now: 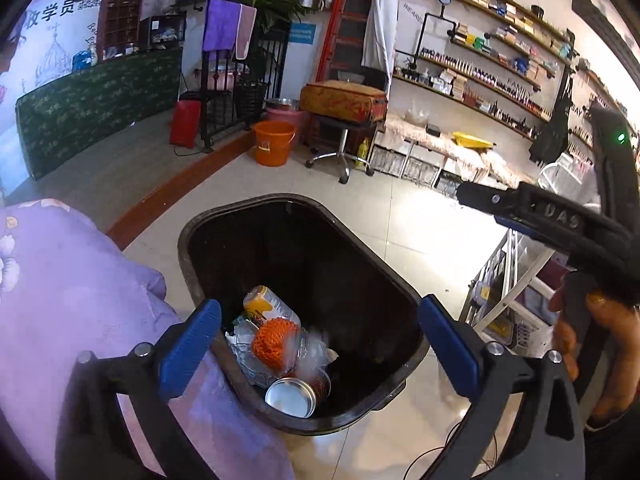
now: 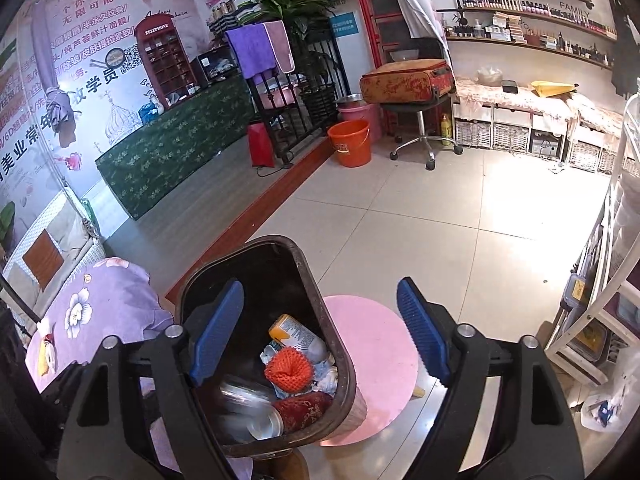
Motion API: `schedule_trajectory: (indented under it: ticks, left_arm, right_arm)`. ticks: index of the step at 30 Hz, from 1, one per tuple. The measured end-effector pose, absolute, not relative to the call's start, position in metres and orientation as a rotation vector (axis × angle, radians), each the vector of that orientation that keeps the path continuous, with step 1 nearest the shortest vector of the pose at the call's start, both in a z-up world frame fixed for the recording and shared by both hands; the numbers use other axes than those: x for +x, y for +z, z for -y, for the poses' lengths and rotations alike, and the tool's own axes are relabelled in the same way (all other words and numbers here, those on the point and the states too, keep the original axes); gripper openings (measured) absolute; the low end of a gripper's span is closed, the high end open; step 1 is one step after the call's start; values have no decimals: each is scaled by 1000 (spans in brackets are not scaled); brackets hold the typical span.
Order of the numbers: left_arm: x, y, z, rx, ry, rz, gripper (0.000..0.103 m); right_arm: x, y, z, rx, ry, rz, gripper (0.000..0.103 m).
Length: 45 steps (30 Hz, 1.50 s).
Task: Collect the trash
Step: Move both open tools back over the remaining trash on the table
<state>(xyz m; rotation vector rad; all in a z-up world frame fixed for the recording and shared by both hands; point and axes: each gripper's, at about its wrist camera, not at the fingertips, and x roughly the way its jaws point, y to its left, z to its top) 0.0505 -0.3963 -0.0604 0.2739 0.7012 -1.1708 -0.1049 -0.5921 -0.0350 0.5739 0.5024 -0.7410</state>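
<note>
The left gripper (image 1: pixel 320 344) is hovering over the black trash bin (image 1: pixel 208 220) with its jaws spread wide and nothing between them, and the right gripper (image 2: pixel 320 332) is hanging beside it, its jaws likewise apart and empty. The trash is lying at the bottom of the bin: a silver can (image 1: pixel 292 396), an orange net ball (image 1: pixel 276 340), a yellow-labelled bottle (image 1: pixel 264 306) and crumpled clear plastic (image 1: pixel 244 340), all piled toward the bin's near end. The bin is standing on the tiled floor (image 2: pixel 440 216) just beside a round pink stool (image 2: pixel 372 360) and a purple flowered cover (image 1: pixel 72 300).
</note>
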Motion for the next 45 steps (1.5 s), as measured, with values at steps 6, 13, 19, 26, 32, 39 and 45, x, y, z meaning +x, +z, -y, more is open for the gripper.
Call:
schedule_trajectory:
  ticks: [6,13,19,26,32,39,45]
  left_arm:
    - [56,-53,363,222,-1095,-679,97]
    - [68,-40,303,164,-975,-653,97]
    - [85,-43,243,126,-797,-663,97]
    - [110,-58,163,62,-609,-744,97]
    - [126,-55,98,-21,-457,-720,97]
    - [156,-46,37,-58,-335,-720,97]
    - [200,-56,-3,-107,-255,-809,97]
  right_arm:
    - [-93,-38,587,580,-714,-512,87]
    - [-60,-37,558,568,-590,-542,88]
    - [-16,-41,510,529,-435,-593,90]
    - [44,-49,438,445,-207,-671,90]
    - [97,-49,369,348,-15,-732,90]
    - [157,-42,305,257,161,-793,90]
    - [228,-48,250,196,275,-863,90]
